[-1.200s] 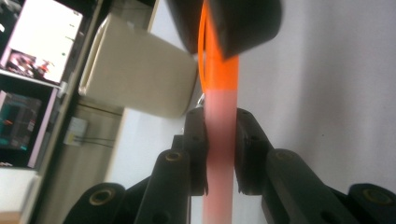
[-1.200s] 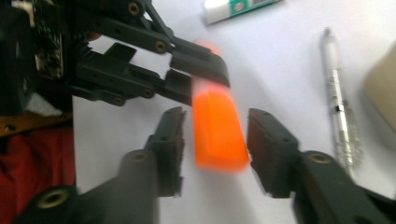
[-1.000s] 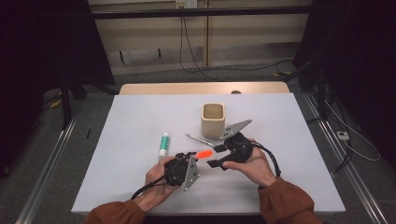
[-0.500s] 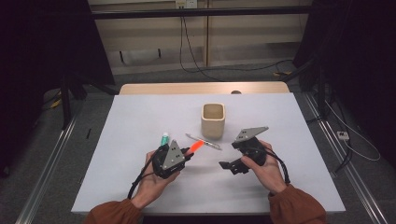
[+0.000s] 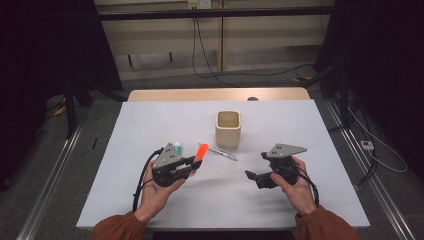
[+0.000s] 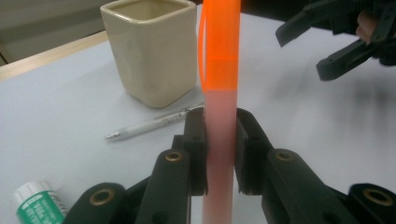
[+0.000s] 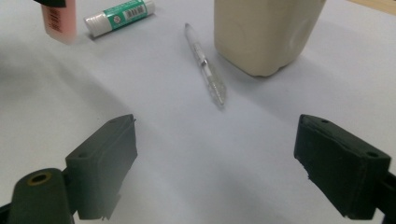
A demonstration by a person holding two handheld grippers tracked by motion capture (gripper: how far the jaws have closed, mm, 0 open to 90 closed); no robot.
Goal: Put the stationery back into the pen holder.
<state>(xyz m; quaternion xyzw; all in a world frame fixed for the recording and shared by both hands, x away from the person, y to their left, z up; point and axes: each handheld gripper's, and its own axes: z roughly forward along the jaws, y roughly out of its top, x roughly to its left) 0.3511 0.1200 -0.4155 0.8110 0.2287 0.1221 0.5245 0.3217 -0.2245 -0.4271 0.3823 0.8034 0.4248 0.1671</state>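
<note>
The two hands have drawn apart: the left claw (image 6: pixel 219 140) now carries the orange marker (image 6: pixel 219 70) alone, pinched, at 8 o'clock from the cup (image 5: pixel 228 128). The right claw (image 7: pixel 224 172) has just spread, empty, so the handover looks complete; the pen (image 7: pixel 205 65) lies waiting.

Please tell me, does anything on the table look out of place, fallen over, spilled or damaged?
Nothing stands out. The beige cup stands upright, the clear pen and the glue stick lie flat on the table, and the left claw holds the orange highlighter. No spill or damage shows.
</note>
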